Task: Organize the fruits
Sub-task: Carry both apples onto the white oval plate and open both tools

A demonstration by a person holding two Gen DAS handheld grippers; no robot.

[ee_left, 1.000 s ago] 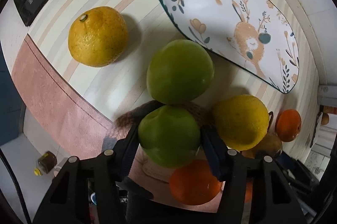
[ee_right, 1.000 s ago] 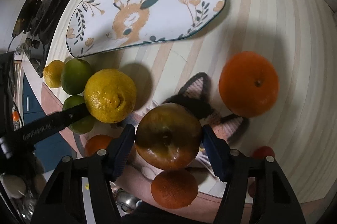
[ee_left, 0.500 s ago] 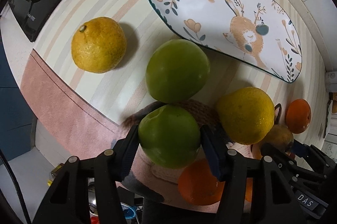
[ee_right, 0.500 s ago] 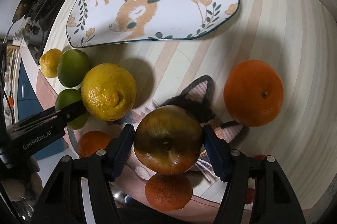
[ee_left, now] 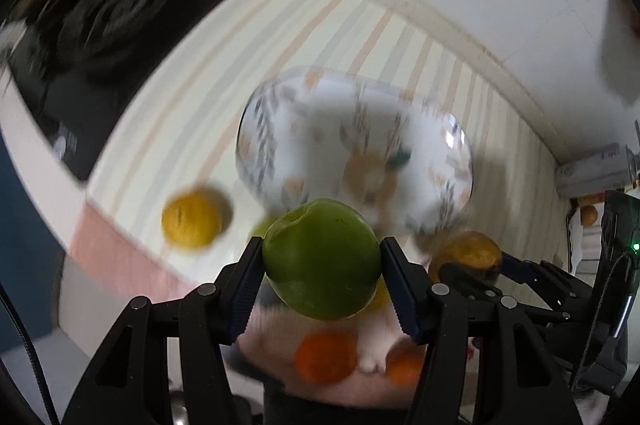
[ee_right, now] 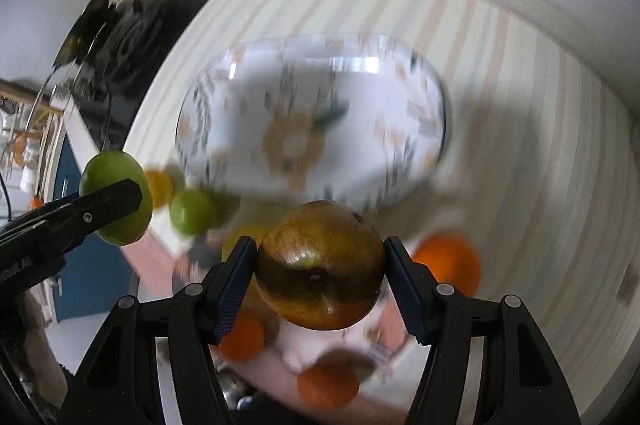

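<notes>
My left gripper is shut on a green apple and holds it in the air above the table. My right gripper is shut on a brown-green pear, also held in the air. The oval deer-pattern plate lies ahead, blurred; it also shows in the right wrist view. The left gripper with its apple shows at the left of the right wrist view. The pear shows at the right of the left wrist view.
A yellow citrus lies left of the plate. Another green apple and an orange lie on the striped cloth. More oranges lie low near the table edge. A black stove stands at the far left.
Both grippers have lifted their fruit well up off the table and tilted toward the plate. The table and plate now look farther away and blurred.
</notes>
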